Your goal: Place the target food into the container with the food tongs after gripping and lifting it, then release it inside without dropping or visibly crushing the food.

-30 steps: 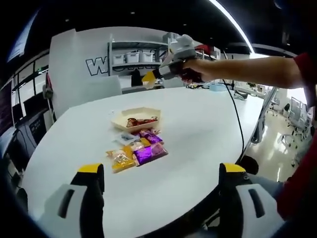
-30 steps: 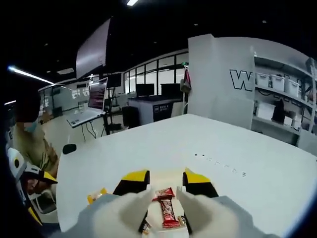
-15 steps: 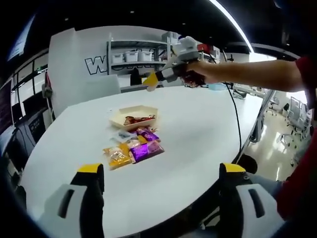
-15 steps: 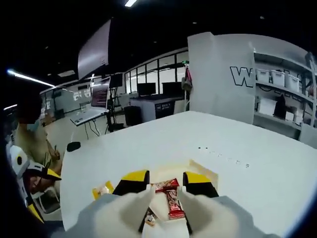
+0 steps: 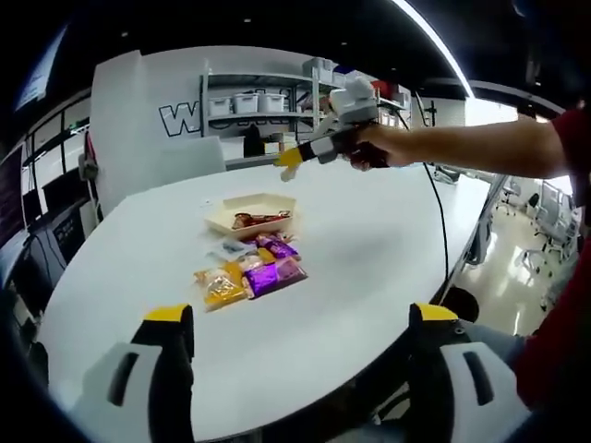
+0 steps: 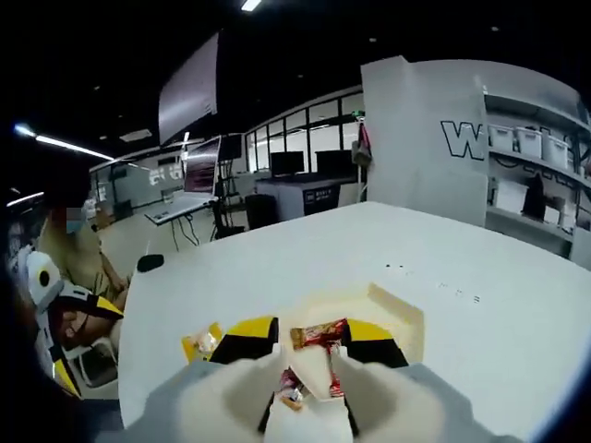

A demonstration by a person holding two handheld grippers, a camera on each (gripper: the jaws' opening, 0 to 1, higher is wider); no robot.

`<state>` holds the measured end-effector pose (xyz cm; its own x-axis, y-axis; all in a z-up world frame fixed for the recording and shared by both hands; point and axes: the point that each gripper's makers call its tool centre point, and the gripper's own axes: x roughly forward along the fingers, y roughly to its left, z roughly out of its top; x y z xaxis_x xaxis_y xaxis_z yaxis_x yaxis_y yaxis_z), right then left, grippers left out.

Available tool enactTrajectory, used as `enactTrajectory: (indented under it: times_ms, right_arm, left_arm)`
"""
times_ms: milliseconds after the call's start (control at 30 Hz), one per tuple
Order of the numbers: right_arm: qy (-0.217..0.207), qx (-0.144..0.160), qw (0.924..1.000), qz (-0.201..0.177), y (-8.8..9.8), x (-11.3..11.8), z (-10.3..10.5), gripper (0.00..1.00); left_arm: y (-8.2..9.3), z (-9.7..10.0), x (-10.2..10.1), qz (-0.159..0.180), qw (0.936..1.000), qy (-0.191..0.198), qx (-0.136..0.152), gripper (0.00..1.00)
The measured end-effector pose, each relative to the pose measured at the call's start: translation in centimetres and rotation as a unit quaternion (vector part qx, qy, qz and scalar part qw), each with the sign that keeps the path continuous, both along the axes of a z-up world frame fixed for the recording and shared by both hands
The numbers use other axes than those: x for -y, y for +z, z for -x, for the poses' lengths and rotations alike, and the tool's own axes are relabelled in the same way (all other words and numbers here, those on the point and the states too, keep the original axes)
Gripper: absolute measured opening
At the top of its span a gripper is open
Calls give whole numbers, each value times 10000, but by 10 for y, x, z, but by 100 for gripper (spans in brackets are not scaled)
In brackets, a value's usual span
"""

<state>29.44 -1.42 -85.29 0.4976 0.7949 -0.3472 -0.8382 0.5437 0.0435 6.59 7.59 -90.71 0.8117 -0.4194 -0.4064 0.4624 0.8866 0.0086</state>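
On the white table [image 5: 369, 249] sits a shallow cream container [image 5: 251, 213] with a red-wrapped snack bar [image 5: 259, 220] lying inside it; just beside it is a cluster of purple, yellow and clear snack packets [image 5: 247, 275]. Above the container hangs the right gripper [image 6: 309, 343], held in a hand [image 5: 372, 148], its fingers apart and empty. Near the table's edge, the left gripper [image 5: 300, 323] has its fingers spread wide, holding nothing.

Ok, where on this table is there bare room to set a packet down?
The table is bare right of the tray and snack pile, and between the pile and the left gripper. It is crowded where the pile sits against the tray's near side.
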Motion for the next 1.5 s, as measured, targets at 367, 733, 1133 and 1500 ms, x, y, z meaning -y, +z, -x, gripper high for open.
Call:
enactTrajectory:
  times_ms: [367, 733, 1133, 1500]
  right_arm:
    - [219, -167, 9996, -59, -19, -11, 19, 22]
    - [494, -334, 9982, 32, -50, -27, 47, 22]
    - [1033, -479, 9935, 38, -67, -49, 82, 22]
    - [1600, -97, 9857, 515, -86, -71, 104, 24]
  left_arm:
    - [-2, -1, -1, 249, 9997, 1, -31, 94]
    - [-6, 3, 4, 179, 9998, -47, -77, 93]
    - [-15, 6, 5, 65, 9998, -73, -190, 92]
    - [-14, 5, 6, 24, 9997, -108, -198, 91]
